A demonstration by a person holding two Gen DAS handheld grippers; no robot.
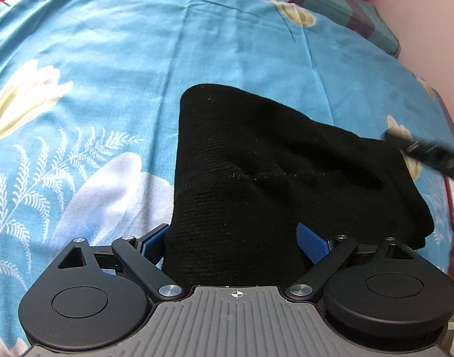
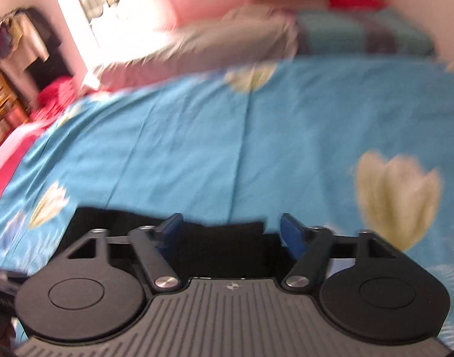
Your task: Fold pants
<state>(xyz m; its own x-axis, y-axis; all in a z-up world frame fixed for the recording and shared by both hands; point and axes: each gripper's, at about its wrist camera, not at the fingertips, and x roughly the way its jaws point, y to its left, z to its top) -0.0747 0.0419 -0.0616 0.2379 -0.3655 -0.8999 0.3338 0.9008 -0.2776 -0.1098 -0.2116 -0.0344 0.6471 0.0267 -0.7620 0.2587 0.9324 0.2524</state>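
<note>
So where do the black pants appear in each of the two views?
Left wrist: the black pants fill the lower centre, running between the open left claw.
Right wrist: only a dark strip at the bottom, by the open right claw.
Shared landmark: the blue flowered bedsheet.

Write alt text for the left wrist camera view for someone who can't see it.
Folded black knit pants lie on a blue floral bedsheet, their near end between the open jaws of the left gripper. The blurred right gripper reaches in at the right edge, with pillows beyond.
</note>
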